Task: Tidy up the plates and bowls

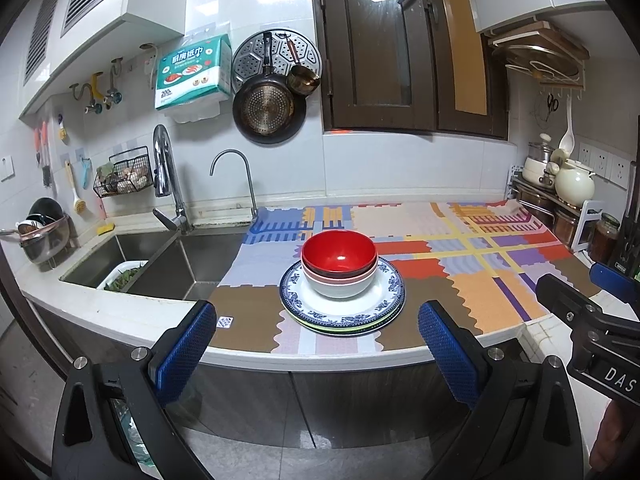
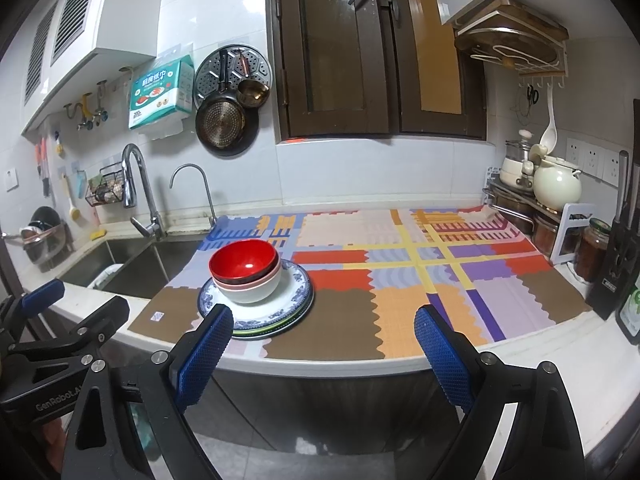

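Note:
A red bowl nests in a pink bowl and a white bowl, all stacked on a blue-patterned plate that tops a pile of plates with a green rim showing. The stack stands on the patchwork mat near the counter's front edge. My left gripper hangs open in front of the counter, short of the stack, nothing between its fingers. In the right wrist view the same bowls and plates sit left of centre. My right gripper is open too, held back from the counter edge.
A steel sink with a white basket of greens lies left of the mat. Pots, a cream kettle, jars and a knife block crowd the right end. Pans hang on the tiled wall; a dark wooden window sits above.

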`<state>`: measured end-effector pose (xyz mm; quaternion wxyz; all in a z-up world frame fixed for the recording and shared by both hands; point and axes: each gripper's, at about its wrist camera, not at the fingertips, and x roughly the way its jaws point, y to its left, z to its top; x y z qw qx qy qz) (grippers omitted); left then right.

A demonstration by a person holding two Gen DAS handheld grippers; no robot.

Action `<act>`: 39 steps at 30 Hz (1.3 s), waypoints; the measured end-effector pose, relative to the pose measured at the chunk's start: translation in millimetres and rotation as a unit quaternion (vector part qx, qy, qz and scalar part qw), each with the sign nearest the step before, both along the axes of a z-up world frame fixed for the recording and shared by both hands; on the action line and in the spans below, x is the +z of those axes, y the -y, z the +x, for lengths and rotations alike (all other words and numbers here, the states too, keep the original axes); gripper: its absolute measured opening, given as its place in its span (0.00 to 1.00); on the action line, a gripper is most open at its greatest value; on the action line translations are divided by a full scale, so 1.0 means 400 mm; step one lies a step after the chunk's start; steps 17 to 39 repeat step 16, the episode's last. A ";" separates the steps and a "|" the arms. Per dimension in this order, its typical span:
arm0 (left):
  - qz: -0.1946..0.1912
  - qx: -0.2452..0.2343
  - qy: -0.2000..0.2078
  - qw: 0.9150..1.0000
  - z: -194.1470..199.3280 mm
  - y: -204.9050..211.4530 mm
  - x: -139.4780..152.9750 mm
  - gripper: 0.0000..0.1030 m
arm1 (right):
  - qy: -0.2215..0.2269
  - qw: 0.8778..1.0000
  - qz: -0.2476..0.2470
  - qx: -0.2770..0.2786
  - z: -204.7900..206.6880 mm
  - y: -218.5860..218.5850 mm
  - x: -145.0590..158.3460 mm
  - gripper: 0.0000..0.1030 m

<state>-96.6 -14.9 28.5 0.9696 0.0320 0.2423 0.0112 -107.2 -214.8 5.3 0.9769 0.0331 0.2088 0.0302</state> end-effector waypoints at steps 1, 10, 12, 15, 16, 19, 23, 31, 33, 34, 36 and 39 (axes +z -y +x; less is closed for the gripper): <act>0.000 -0.001 0.000 1.000 -0.001 0.001 0.001 1.00 | 0.000 1.000 0.000 0.000 -0.001 0.001 0.000 0.90; 0.000 0.001 -0.001 1.000 -0.001 0.005 0.005 1.00 | 0.001 1.000 -0.001 -0.002 -0.002 0.004 0.002 0.90; -0.003 0.003 -0.002 1.000 0.000 0.003 0.004 1.00 | 0.000 1.000 0.000 -0.001 -0.003 0.005 0.004 0.90; -0.007 0.004 -0.004 1.000 0.001 0.000 0.005 1.00 | 0.001 1.000 -0.002 -0.001 -0.006 0.006 0.006 0.90; -0.008 0.004 -0.004 1.000 0.000 -0.002 0.004 1.00 | 0.000 1.000 -0.002 0.000 -0.006 0.006 0.006 0.90; -0.008 0.004 -0.004 1.000 0.000 -0.002 0.004 1.00 | 0.000 1.000 -0.002 0.000 -0.006 0.006 0.006 0.90; -0.008 0.004 -0.004 1.000 0.000 -0.002 0.004 1.00 | 0.000 1.000 -0.002 0.000 -0.006 0.006 0.006 0.90; -0.008 0.004 -0.004 1.000 0.000 -0.002 0.004 1.00 | 0.000 1.000 -0.002 0.000 -0.006 0.006 0.006 0.90; -0.008 0.004 -0.004 1.000 0.000 -0.002 0.004 1.00 | 0.000 1.000 -0.002 0.000 -0.006 0.006 0.006 0.90; -0.008 0.004 -0.004 1.000 0.000 -0.002 0.004 1.00 | 0.000 1.000 -0.002 0.000 -0.006 0.006 0.006 0.90; -0.008 0.004 -0.004 1.000 0.000 -0.002 0.004 1.00 | 0.000 1.000 -0.002 0.000 -0.006 0.006 0.006 0.90; -0.008 0.004 -0.004 1.000 0.000 -0.002 0.004 1.00 | 0.000 1.000 -0.002 0.000 -0.006 0.006 0.006 0.90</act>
